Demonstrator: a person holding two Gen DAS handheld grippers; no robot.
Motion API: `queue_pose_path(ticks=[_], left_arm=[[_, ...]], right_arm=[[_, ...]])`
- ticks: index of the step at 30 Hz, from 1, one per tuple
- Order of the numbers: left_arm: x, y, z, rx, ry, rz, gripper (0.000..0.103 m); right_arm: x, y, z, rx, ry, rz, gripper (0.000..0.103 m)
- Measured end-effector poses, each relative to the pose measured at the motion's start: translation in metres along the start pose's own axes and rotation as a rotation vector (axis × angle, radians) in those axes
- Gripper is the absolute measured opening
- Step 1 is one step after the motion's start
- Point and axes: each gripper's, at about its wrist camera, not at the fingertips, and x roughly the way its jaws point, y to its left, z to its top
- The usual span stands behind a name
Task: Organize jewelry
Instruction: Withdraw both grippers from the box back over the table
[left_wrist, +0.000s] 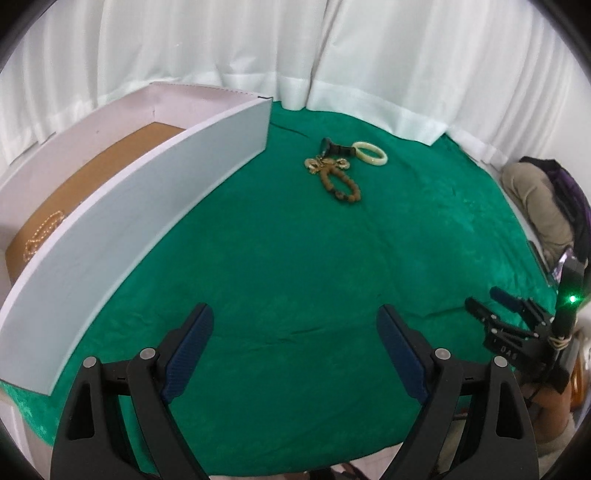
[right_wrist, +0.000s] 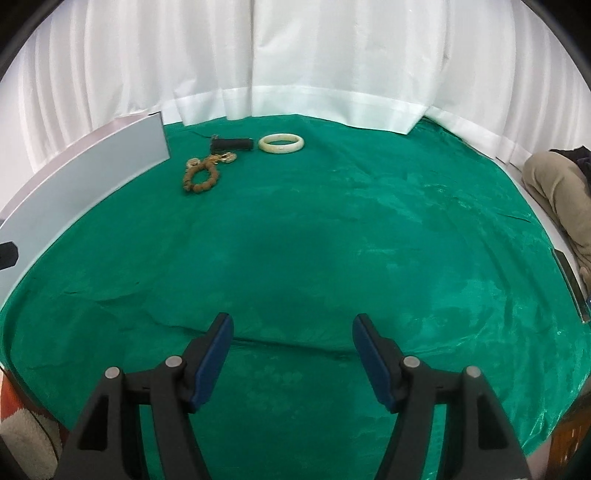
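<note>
On the green-clothed table (left_wrist: 295, 258), left, a white box (left_wrist: 147, 206) already holds one gold chain (left_wrist: 42, 232). Far centre, a bead bracelet (left_wrist: 341, 184), dark clip (left_wrist: 334, 147), pale bangle (left_wrist: 370, 152) and gold pieces (left_wrist: 317, 164) remain. Left gripper (left_wrist: 295, 354) and right gripper (right_wrist: 293, 360): wide open, empty.

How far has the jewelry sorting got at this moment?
Done: one gold chain lies inside the white box. In hand: nothing; the left gripper and right gripper are both open and empty. Left on the green cloth: white bangle, brown bead bracelet, gold pieces and a black item.
</note>
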Motion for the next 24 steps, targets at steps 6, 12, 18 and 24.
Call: queue_pose_path(ticks=[6,12,18,24], left_arm=[[0.001,0.003,-0.004,-0.008,0.002,0.009,0.091],[0.008,0.005,-0.008,-0.02,0.026,0.014,0.091],[0.013,0.007,-0.011,-0.031,0.045,0.011,0.091],[0.016,0.006,-0.011,-0.033,0.057,0.011,0.091]], right_arm=[[-0.004,0.016,-0.004,-0.026,-0.004,0.023,0.069],[-0.008,0.021,-0.004,-0.045,-0.014,0.024,0.069],[-0.005,0.022,-0.006,-0.042,0.0,0.026,0.069],[-0.005,0.024,-0.007,-0.043,-0.001,0.032,0.069]])
